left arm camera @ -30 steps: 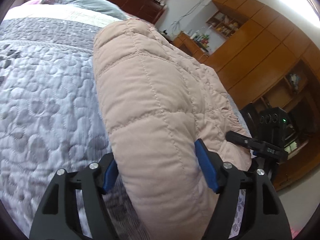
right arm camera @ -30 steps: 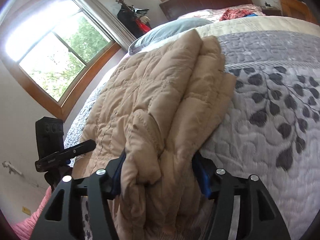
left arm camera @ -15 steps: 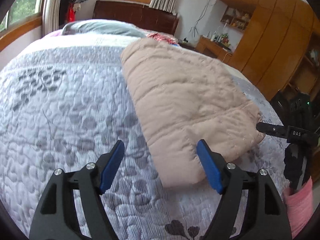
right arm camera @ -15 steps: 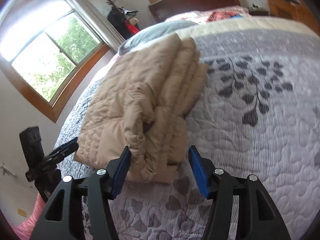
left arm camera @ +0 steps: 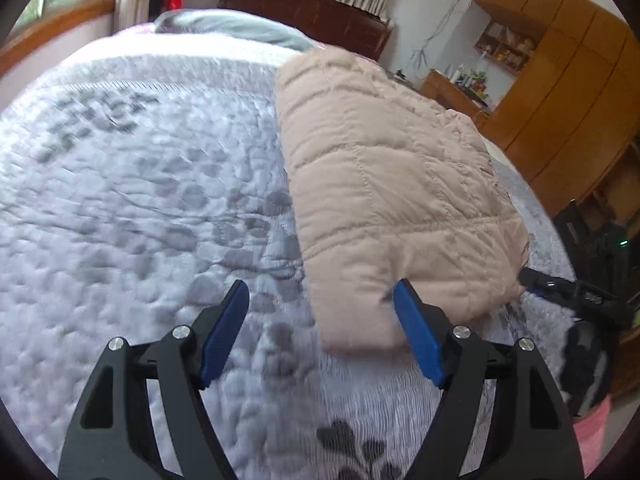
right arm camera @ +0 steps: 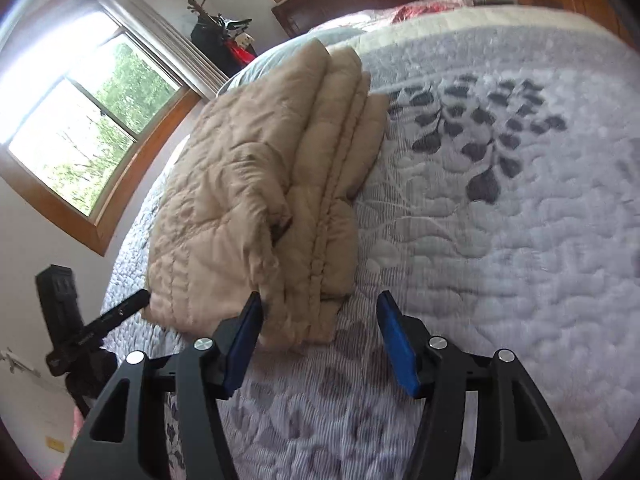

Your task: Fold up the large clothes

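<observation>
The folded quilted jacket [left arm camera: 392,184] lies on the bedspread [left arm camera: 140,200], its long axis running away toward the headboard [left arm camera: 304,8]. Its near end sits ahead-right of the left gripper [left arm camera: 322,330] and ahead-left of the right gripper [right arm camera: 318,338]. Both are spread wide, holding nothing, about equally near.

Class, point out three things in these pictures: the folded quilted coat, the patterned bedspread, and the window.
folded quilted coat [left arm camera: 392,184], left wrist view, middle of its top panel.
patterned bedspread [right arm camera: 500,240], right wrist view, bare quilted area beside the coat.
window [right arm camera: 76,136], right wrist view, glass pane.
</observation>
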{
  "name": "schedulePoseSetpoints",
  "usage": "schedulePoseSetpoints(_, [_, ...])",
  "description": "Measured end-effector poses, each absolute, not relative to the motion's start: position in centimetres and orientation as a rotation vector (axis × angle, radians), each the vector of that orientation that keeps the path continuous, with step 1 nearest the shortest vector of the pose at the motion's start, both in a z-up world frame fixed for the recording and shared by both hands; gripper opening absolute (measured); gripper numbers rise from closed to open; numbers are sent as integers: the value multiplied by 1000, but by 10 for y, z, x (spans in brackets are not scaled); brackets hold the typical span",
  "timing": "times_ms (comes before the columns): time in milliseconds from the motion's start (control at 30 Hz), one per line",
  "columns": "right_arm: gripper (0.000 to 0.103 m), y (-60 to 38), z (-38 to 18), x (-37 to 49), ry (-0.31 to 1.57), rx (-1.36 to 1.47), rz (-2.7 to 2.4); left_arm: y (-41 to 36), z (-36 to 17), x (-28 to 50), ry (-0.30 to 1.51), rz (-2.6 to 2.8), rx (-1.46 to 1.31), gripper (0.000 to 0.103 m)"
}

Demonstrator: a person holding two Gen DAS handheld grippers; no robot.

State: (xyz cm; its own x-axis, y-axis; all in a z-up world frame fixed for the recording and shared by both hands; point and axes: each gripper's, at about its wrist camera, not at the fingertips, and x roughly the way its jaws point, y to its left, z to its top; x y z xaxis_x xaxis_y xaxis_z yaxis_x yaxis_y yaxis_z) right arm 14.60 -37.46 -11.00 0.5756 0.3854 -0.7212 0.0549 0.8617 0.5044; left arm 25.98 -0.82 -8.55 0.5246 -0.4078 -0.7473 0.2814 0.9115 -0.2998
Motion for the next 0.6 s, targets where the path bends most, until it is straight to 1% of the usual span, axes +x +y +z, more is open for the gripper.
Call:
schedulePoseSetpoints(100, [68, -367, -85, 121, 922, 447, 185, -8, -66, 233, 898, -375, -95, 75])
schedulePoseSetpoints(133, [74, -364, -80, 115, 917, 431, 179, -8, -62, 228, 895, -363, -86, 76])
schedulePoseSetpoints(167, [81, -361, -75, 108, 913, 415, 173, -7, -56, 218, 886, -351, -78, 78])
schedulePoseSetpoints(200, [84, -356, -70, 98, 909, 391, 165, -7, -51, 211, 881, -344, -73, 82])
schedulePoseSetpoints(267, [89, -349, -64, 85, 896, 357, 162, -9, -43, 195, 868, -304, -33, 88])
schedulePoseSetpoints(300, [90, -344, -60, 76, 893, 333, 153, -10, -39, 189, 858, -288, -17, 90])
schedulePoseSetpoints(367, [94, -333, -54, 66, 890, 302, 137, -11, -31, 173, 839, -242, 26, 91])
schedulePoseSetpoints(567, [99, -313, -37, 36, 863, 225, 113, -9, -14, 144, 776, -182, 72, 93])
schedulePoseSetpoints(600, [99, -311, -34, 30, 860, 217, 107, -10, -11, 138, 766, -174, 79, 96])
